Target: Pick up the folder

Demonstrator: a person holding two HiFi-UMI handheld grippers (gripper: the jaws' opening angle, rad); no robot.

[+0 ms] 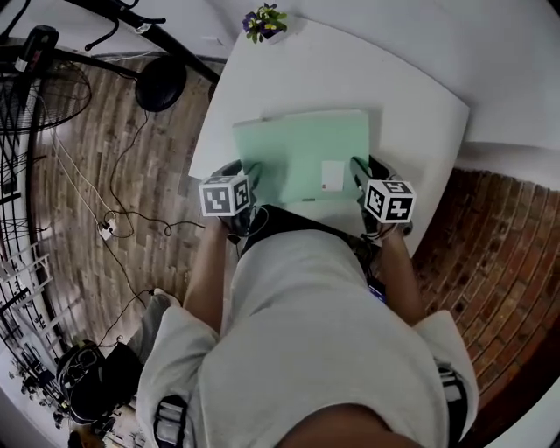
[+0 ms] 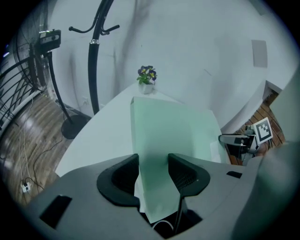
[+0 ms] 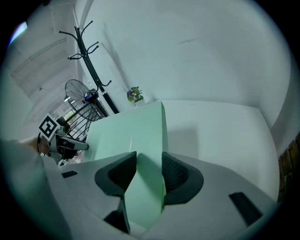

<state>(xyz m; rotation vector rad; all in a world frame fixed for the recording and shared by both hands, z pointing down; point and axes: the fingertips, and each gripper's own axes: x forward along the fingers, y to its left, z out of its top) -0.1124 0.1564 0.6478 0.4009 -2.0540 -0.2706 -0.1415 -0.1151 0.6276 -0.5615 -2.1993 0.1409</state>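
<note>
- While the left tongs point(image 2: 153, 161) pinch the near left edge of the pale green, flat card folder point(image 2: 173, 126), their two dark pads lie against its opposite faces. The sheet runs up between them and out over the bench.
- The right tongs point(image 3: 149, 161) clamp the near right edge of the folder point(image 3: 126, 131) in the same way, with the card filling the gap between the pads.
- In the head view the left tongs point(image 1: 248, 179) and right tongs point(image 1: 359, 171) stand at the two near corners. The folder point(image 1: 302, 153) spans between them, with a small white label point(image 1: 332, 175) just beside the right pair.
- The folder hangs over the near half of the white, round-cornered bench point(image 1: 350, 70). In the right gripper view a shadow on the bench point(image 3: 220, 136) beside its right edge suggests that side is raised. I cannot tell whether the far edge touches the surface.
- As I judge it, the grasp is made on both sides and the lift is the step in hand.
- The next move calls for both hands to rise together at the same pace. They should hold their spacing, so the thin card neither buckles in the middle nor slips out of one grip.
- The small pot of purple and yellow flowers point(image 1: 264, 22) at the far edge stands well apart from the folder, so it should not hinder a straight lift.
</note>
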